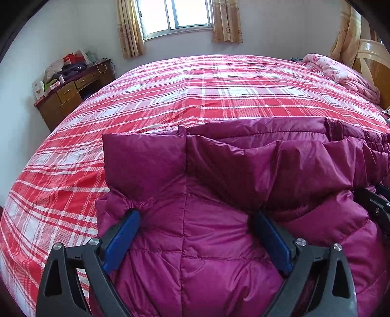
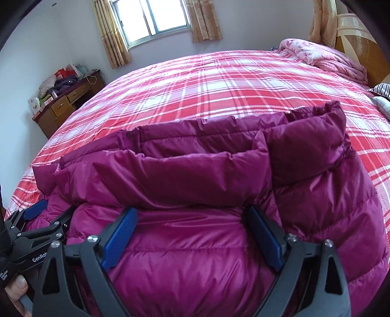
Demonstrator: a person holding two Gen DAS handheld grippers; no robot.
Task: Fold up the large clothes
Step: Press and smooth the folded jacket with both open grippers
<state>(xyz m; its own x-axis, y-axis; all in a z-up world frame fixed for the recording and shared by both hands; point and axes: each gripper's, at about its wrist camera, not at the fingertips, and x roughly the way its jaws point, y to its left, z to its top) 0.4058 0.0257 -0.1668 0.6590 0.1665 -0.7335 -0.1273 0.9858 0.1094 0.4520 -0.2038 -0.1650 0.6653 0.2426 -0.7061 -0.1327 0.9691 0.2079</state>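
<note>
A magenta quilted down jacket [image 1: 219, 185] lies bunched on a red and white plaid bed [image 1: 195, 92]; it also shows in the right wrist view [image 2: 207, 175]. My left gripper [image 1: 195, 214] has its blue-padded jaws spread wide, and a thick bulge of the jacket fills the gap between them. My right gripper [image 2: 192, 212] stands the same way, jaws wide with puffy jacket fabric between them. The left gripper also appears at the left edge of the right wrist view [image 2: 36, 212]. Both press on the jacket's near edge.
A wooden desk [image 1: 68, 97] piled with clutter stands at the left wall under a curtained window [image 1: 175, 17]. A pink floral quilt [image 1: 341, 73] lies bunched by the wooden headboard [image 1: 370, 63] at the far right. A striped item [image 2: 382, 89] lies at the bed's right edge.
</note>
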